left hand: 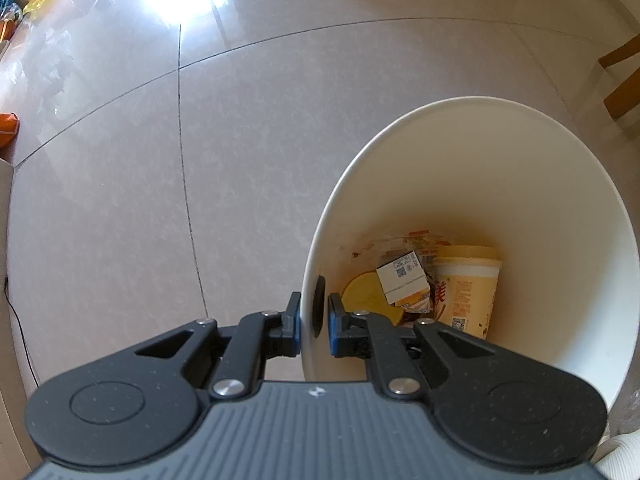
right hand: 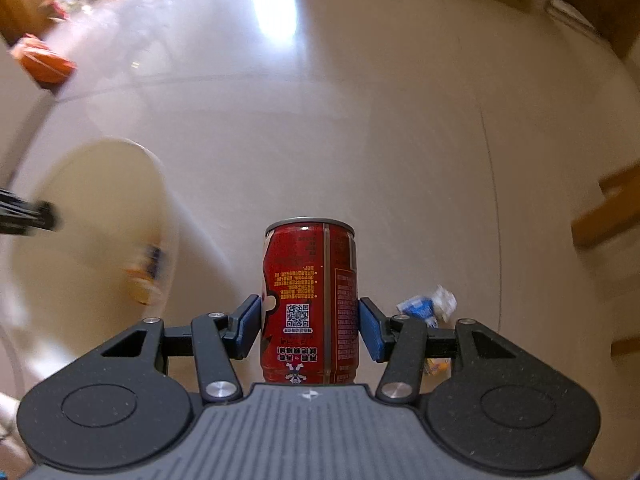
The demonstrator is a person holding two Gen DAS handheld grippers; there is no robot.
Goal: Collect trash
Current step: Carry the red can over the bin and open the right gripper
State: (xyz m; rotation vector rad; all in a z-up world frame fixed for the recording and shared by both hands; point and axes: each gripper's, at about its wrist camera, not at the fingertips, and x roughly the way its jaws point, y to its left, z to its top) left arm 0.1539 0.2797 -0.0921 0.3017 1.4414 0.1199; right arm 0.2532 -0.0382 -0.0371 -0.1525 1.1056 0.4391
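Pale tiled floor, our 2 grippers at work.
Our right gripper pinches the upright red can; the white bin lies to its left, rim clamped by our left gripper.

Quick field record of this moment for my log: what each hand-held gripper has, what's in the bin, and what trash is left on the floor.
left hand-held gripper: shut on the bin wall, near its rim
right hand-held gripper: shut on the red can, upright
bin contents: yellow noodle cup, small carton, wrappers
floor trash: blue-and-white crumpled wrapper right of the can; something yellow beneath it, unclear
bin in the right view: left of the can, blurred
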